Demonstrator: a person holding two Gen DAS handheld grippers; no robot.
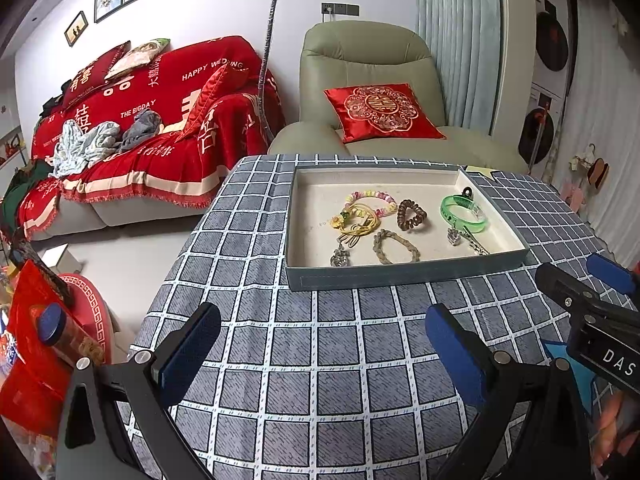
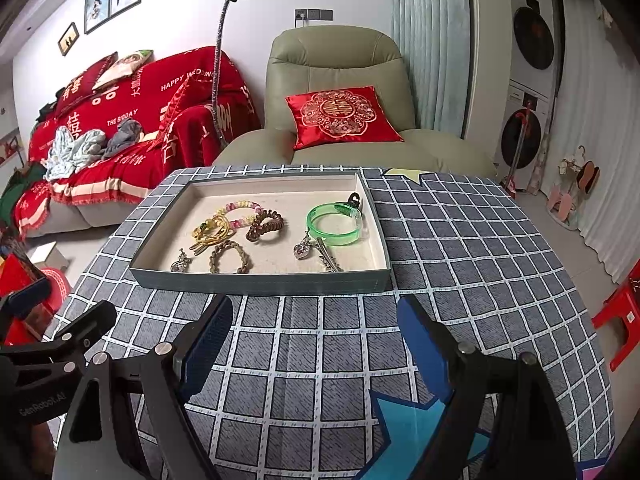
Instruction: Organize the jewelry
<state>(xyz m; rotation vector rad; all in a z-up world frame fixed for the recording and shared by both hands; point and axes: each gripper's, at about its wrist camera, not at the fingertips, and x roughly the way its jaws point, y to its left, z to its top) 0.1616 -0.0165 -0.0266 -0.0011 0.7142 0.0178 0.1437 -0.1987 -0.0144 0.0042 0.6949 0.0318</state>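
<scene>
A grey tray (image 1: 400,274) (image 2: 260,282) with a cream lining sits on the checked tablecloth. In it lie a green bangle (image 1: 464,214) (image 2: 334,224), a brown coil hair tie (image 1: 412,214) (image 2: 266,226), a pastel bead bracelet (image 1: 370,198) (image 2: 240,208), a yellow cord piece (image 1: 358,220) (image 2: 212,232), a braided bracelet (image 1: 396,246) (image 2: 230,256), two heart pendants and a hair clip (image 1: 474,242). My left gripper (image 1: 322,344) is open and empty, short of the tray. My right gripper (image 2: 316,340) is open and empty, also short of it.
The checked tablecloth (image 1: 320,380) covers the table; a blue star sticker (image 2: 408,432) lies near its front. A green armchair (image 1: 360,60) with a red cushion stands behind. A red-covered sofa (image 1: 140,120) is at the left. A red stool (image 2: 620,320) stands at the right.
</scene>
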